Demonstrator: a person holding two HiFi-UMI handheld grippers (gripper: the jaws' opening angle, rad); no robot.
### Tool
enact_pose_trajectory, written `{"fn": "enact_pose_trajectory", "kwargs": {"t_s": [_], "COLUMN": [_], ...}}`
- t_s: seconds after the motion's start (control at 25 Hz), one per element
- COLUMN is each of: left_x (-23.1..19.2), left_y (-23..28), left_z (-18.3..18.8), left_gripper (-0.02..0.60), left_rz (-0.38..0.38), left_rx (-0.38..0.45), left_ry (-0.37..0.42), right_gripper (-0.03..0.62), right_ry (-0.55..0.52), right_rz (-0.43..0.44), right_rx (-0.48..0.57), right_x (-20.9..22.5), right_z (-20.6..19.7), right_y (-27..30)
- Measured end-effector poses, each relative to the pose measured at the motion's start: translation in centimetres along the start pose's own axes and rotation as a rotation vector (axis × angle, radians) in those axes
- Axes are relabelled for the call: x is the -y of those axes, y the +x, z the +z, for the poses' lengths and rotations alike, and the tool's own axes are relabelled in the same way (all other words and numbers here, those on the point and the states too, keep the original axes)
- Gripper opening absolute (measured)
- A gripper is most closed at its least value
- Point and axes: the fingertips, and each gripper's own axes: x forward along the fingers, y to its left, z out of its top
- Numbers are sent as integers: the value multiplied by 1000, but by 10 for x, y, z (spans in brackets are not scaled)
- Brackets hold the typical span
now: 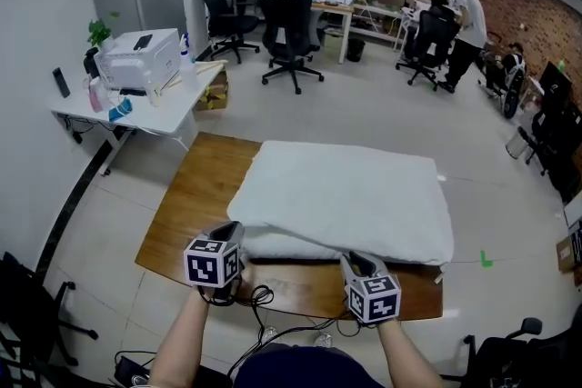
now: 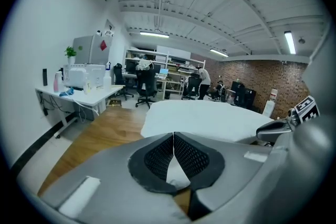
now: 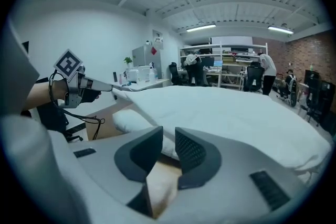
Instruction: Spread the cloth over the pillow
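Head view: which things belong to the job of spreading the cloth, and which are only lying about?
Job: cloth; pillow under it; left gripper, shut on the cloth's corner; right gripper, open; wooden table.
Lying about: printer; white desk; office chair; plant.

The covered pillow [image 1: 350,195] fills most of the wooden table [image 1: 195,195]. That leaves a wide bare strip along the left side and a narrow one along the near edge (part of that near strip is taken by a loose black cable [image 1: 257,294]). Open floor [image 1: 364,114] lies beyond the far edge and to the right. A white desk [image 1: 150,115] bearing a printer [image 1: 138,57] stands close off the far left corner.
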Motion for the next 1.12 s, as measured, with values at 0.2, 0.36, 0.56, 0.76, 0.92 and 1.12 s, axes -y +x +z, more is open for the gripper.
{"fn": "enact_pose_trajectory", "kwargs": {"t_s": [0.2, 0.36, 0.56, 0.76, 0.92, 1.12], "left_x": [-2, -16, -33, -47, -60, -40], "left_y": [-21, -33, -39, -54, -62, -51], "left_z": [-8, -16, -19, -27, -44, -40], "left_gripper": [15, 15, 14, 9, 9, 9], "left_rz": [-33, -17, 4, 19, 34, -2], "left_rx": [-21, -55, -99, -155, -184, -162], "left_ry": [-5, 13, 35, 73, 52, 48], "right_gripper": [87, 89, 87, 87, 87, 87], "right_ry": [-21, -17, -9, 23, 36, 41], "right_rz": [47, 55, 40, -9, -33, -50], "right_rx": [-21, -12, -7, -15, -24, -2], "right_x": [-19, -22, -18, -1, 10, 18], "right_z": [-4, 0, 4, -3, -9, 0], "right_y": [11, 13, 16, 13, 9, 6]}}
